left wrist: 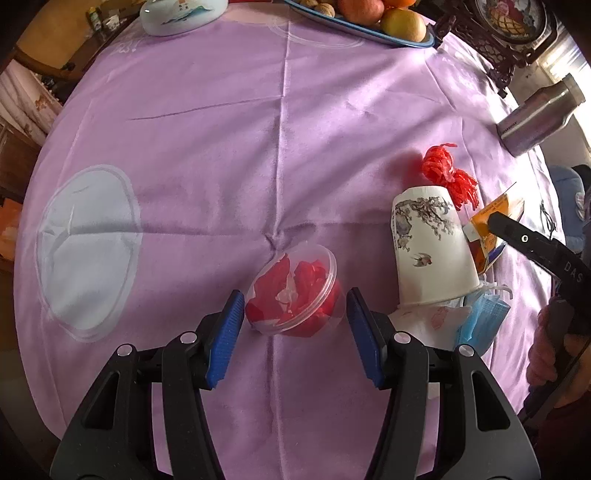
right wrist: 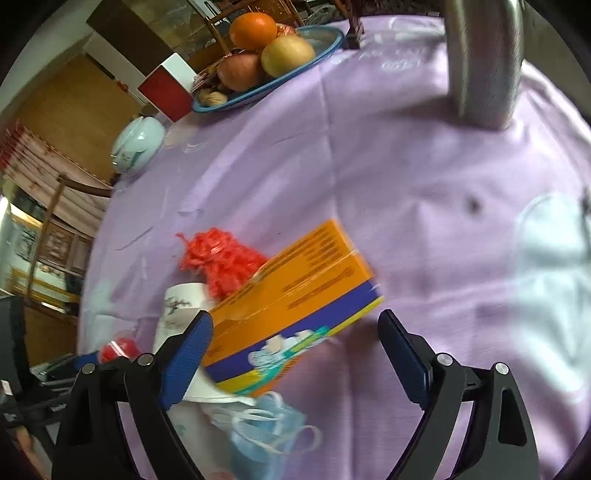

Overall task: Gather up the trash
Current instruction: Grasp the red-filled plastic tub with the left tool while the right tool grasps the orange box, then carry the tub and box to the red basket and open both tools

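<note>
A clear plastic tub of red scraps (left wrist: 293, 291) lies tilted on the purple cloth, between the blue pads of my open left gripper (left wrist: 295, 321), not clamped. To its right lie a white paper cup with a tree print (left wrist: 430, 251), a red mesh net (left wrist: 448, 173), a blue face mask (left wrist: 482, 321) and an orange and blue box (left wrist: 493, 225). In the right wrist view the box (right wrist: 295, 295) sits between the fingers of my open right gripper (right wrist: 295, 354), with the net (right wrist: 218, 260), cup (right wrist: 177, 306) and mask (right wrist: 266, 432) beside it. Nothing is held.
A fruit tray (left wrist: 373, 22) and a pale ceramic dish (left wrist: 181, 14) stand at the far edge. A steel flask (left wrist: 539, 114) stands at the right, also seen in the right wrist view (right wrist: 484, 62). A white round print (left wrist: 88, 251) marks the cloth at left.
</note>
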`<action>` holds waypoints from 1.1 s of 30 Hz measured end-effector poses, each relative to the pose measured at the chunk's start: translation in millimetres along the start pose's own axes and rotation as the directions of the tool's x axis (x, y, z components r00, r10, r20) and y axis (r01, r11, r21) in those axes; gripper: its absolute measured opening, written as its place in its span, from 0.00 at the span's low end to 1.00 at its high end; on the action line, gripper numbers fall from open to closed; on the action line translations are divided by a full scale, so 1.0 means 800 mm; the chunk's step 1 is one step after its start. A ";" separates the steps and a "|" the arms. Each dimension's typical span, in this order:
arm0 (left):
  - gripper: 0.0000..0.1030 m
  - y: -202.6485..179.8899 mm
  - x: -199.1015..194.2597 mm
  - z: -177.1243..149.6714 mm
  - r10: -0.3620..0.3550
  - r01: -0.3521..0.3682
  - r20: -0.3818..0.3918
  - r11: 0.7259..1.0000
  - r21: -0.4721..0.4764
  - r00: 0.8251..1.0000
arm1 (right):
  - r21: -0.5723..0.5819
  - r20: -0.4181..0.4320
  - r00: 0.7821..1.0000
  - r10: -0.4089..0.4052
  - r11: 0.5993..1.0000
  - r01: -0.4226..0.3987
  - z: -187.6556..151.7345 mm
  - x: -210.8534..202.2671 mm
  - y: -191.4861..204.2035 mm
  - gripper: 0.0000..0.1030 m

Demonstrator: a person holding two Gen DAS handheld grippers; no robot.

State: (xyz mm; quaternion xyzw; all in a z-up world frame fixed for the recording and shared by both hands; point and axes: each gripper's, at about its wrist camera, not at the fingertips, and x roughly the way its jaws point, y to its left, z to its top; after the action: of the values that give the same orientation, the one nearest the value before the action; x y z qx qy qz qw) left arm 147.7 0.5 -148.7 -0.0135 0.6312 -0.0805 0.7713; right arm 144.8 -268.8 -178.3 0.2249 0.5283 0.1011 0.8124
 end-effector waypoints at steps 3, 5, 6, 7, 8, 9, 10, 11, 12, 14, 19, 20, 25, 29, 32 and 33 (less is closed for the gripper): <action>0.55 0.004 -0.004 -0.003 0.003 -0.003 0.006 1.000 -0.010 1.000 | 0.015 0.032 0.997 0.064 0.998 -0.064 -0.003 -0.003 0.005 0.39; 0.55 0.007 -0.011 -0.005 0.001 -0.001 0.021 1.000 -0.015 1.000 | -0.020 0.071 0.995 0.077 0.997 -0.076 -0.003 -0.017 0.014 0.36; 0.55 0.008 -0.014 -0.006 0.000 0.000 0.027 1.000 -0.018 1.000 | -0.036 0.087 0.993 0.080 0.996 -0.077 -0.002 -0.026 0.018 0.33; 0.55 0.009 -0.016 -0.006 -0.002 0.003 0.034 1.000 -0.020 0.999 | -0.048 0.097 0.992 0.081 0.996 -0.077 -0.002 -0.032 0.021 0.32; 0.55 0.010 -0.019 -0.007 -0.006 0.007 0.040 1.000 -0.023 0.999 | -0.059 0.107 0.991 0.080 0.996 -0.074 -0.002 -0.039 0.023 0.32; 0.55 0.012 -0.023 -0.008 -0.011 0.013 0.051 1.000 -0.027 0.999 | -0.073 0.124 0.989 0.076 0.995 -0.067 -0.003 -0.049 0.026 0.32; 0.55 0.013 -0.025 -0.007 -0.015 0.017 0.056 0.999 -0.028 0.998 | -0.080 0.134 0.988 0.076 0.995 -0.065 -0.005 -0.054 0.027 0.32; 0.55 0.014 -0.027 -0.008 -0.018 0.020 0.062 0.999 -0.029 0.998 | -0.084 0.147 0.986 0.078 0.994 -0.066 -0.008 -0.063 0.029 0.32; 0.55 0.016 -0.030 -0.009 -0.023 0.025 0.071 0.999 -0.032 0.997 | -0.084 0.162 0.983 0.082 0.994 -0.069 -0.011 -0.072 0.030 0.31; 0.55 0.020 -0.036 -0.011 -0.032 0.036 0.084 0.999 -0.039 0.996 | -0.083 0.184 0.979 0.091 0.994 -0.077 -0.018 -0.088 0.030 0.31; 0.55 0.034 -0.055 -0.020 -0.048 0.055 0.122 0.997 -0.052 0.991 | -0.114 0.218 0.971 0.098 0.991 -0.074 -0.037 -0.125 0.041 0.31; 0.55 0.037 -0.059 -0.023 -0.048 0.056 0.132 0.997 -0.057 0.990 | -0.121 0.218 0.971 0.100 0.990 -0.075 -0.041 -0.129 0.045 0.31; 0.55 0.070 -0.087 -0.043 -0.036 0.059 0.186 0.992 -0.115 0.982 | -0.176 0.208 0.970 0.128 0.980 -0.092 -0.060 -0.139 0.078 0.31; 0.55 0.106 -0.113 -0.072 0.015 0.027 0.229 0.983 -0.180 0.973 | -0.243 0.165 0.972 0.166 0.962 -0.123 -0.073 -0.131 0.117 0.31; 0.55 0.139 -0.130 -0.098 0.039 0.024 0.250 0.970 -0.243 0.967 | -0.305 0.113 0.973 0.201 0.939 -0.158 -0.080 -0.117 0.155 0.31; 0.55 0.157 -0.138 -0.115 0.053 0.023 0.259 0.959 -0.281 0.964 | -0.325 0.095 0.972 0.213 0.930 -0.172 -0.083 -0.112 0.167 0.31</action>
State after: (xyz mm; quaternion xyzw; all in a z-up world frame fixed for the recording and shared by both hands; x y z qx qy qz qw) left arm 50.8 147.4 -75.6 -0.1288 0.5280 0.0186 0.8392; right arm 56.7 -170.1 -64.9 0.1495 0.4275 0.2485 0.8562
